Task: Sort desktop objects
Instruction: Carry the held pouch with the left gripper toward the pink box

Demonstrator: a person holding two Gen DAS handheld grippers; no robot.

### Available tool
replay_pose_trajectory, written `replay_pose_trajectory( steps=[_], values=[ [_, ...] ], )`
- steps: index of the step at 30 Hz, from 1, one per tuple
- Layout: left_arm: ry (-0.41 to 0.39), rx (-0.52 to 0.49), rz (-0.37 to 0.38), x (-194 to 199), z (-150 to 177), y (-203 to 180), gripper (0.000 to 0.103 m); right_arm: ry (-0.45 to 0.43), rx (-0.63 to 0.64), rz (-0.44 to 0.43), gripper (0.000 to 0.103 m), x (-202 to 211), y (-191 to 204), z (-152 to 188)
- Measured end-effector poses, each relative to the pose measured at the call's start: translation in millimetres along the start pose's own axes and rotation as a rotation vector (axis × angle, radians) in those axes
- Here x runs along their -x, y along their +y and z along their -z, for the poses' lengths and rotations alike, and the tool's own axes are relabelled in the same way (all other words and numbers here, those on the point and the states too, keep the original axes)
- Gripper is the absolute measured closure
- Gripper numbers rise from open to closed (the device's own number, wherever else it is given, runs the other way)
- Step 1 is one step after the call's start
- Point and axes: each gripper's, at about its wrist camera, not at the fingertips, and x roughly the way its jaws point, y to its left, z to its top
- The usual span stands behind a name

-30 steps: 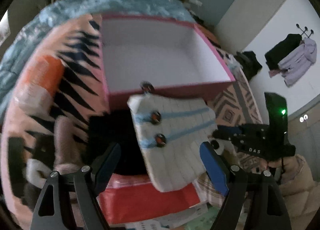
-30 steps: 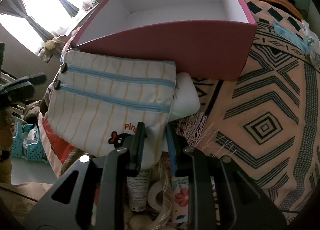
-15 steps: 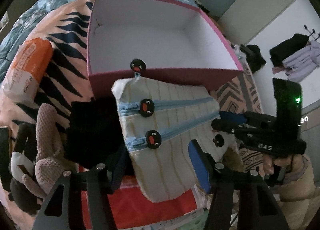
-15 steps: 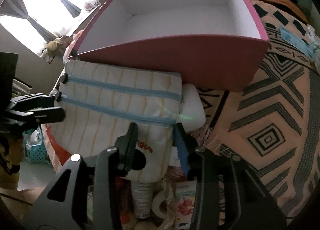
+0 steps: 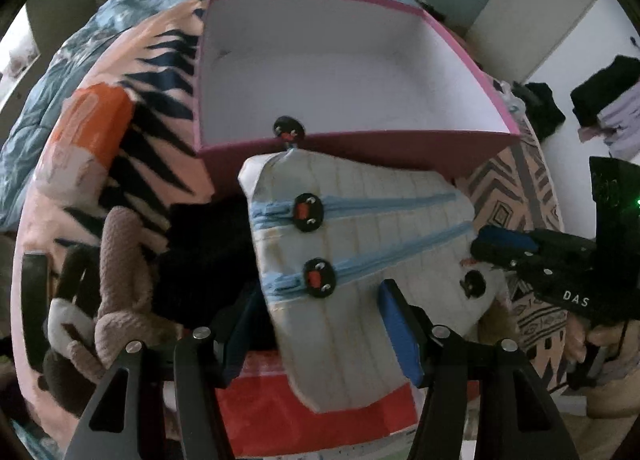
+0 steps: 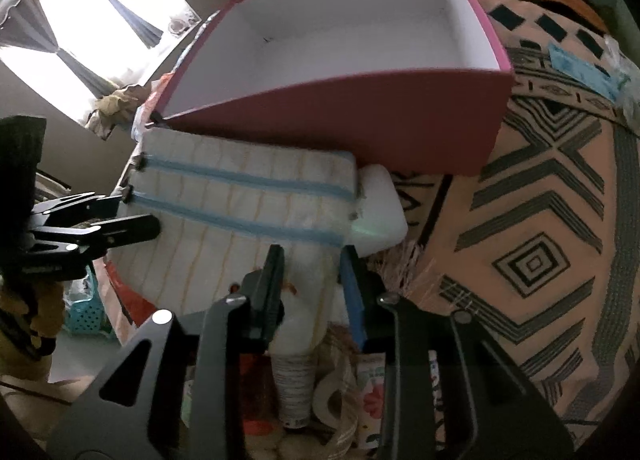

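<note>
Bedding in a peach and black pattern (image 6: 540,220) carried everything, and the pink box (image 5: 360,148) with its bare white inside sat toward its far edge, nothing in it yet. Against the box's near wall lay your striped zip pouch (image 5: 360,244), cream with two blue zips, its top puller poking just over the box rim. Beside the pouch's left end you had a dark bundle (image 5: 208,244) and a knitted brown toy (image 5: 120,280); a white slab (image 6: 378,216) was tucked under its other end, seen from the right wrist.

Compared with a second ago, the pouch lay flatter and closer to the box wall, and you had brought both tools in on it. Your left gripper (image 5: 320,320) had narrowed from wide to about half over that second, then widened slightly again, with the pouch's near end between its fingers; the blue pad (image 5: 400,332) appeared to lie against the fabric, but I could not tell whether the other pad did. Your right gripper (image 6: 312,280) had opened and then been closing again, its jaws standing either side of the pouch's lower corner, and whether they pinched it I could not tell.

Judged from that, you were re-gripping rather than lifting. The pouch was still outside the box, so the sorting of it remained to be done.
</note>
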Motion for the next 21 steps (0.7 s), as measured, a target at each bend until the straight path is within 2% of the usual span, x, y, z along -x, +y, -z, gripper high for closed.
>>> replay_pose_trajectory(
  steps=[5, 7, 11, 15, 21],
  values=[
    [-0.004, -0.004, 0.018, 5.1, 3.3, 5.1, 0.044, 0.015, -0.008, 0.004, 0.070, -2.3, -1.5, 0.3],
    [0.003, 0.008, 0.028, 3.0, 2.7, 6.3, 0.061, 0.023, -0.005, -0.012, 0.068, -5.1, -0.3, 0.1],
    [0.007, 0.023, 0.006, 1.2, 2.0, 2.8, 0.062, 0.044, 0.013, -0.022, 0.062, -13.3, 4.1, -3.2],
    [0.004, 0.019, -0.020, 1.0, 1.9, -3.2, 0.062, 0.034, 0.018, -0.025, 0.063, -9.3, 6.2, -2.4],
    [-0.027, -0.001, -0.034, 2.2, 0.4, -12.5, 0.055, -0.009, 0.011, -0.041, 0.066, 6.4, 10.6, 2.4]
  ],
)
